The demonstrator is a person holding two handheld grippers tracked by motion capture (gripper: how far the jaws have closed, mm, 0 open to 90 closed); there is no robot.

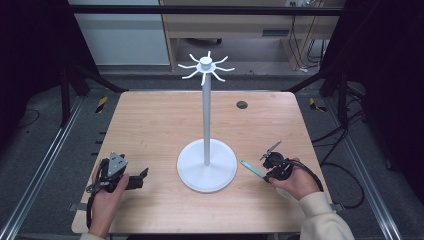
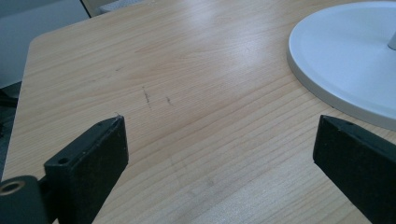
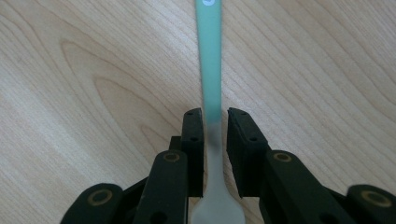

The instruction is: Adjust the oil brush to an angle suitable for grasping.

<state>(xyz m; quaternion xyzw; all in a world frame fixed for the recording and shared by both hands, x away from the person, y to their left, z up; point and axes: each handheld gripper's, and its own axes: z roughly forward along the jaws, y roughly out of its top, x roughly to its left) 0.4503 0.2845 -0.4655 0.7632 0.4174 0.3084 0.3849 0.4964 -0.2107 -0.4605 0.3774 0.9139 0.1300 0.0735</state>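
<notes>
Table (image 1: 150,125): pale wood with visible grain. Hook stand (image 1: 206,120): white throughout. Utensil (image 3: 209,70): mint-green handle fading to translucent grey at the wider end; both gripper jaws are black.

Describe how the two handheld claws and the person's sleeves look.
Both are black. The left claw carries a grey three-cornered plate and trails a black cable; its jaws are flat blocks. The right claw has brass-ringed pivots. The right sleeve is cream.

a slim utensil with a pale green handle (image 3: 208,60) and a whitish neck lies flat on the wooden table, at the near right, just right of the white stand's base.
</notes>
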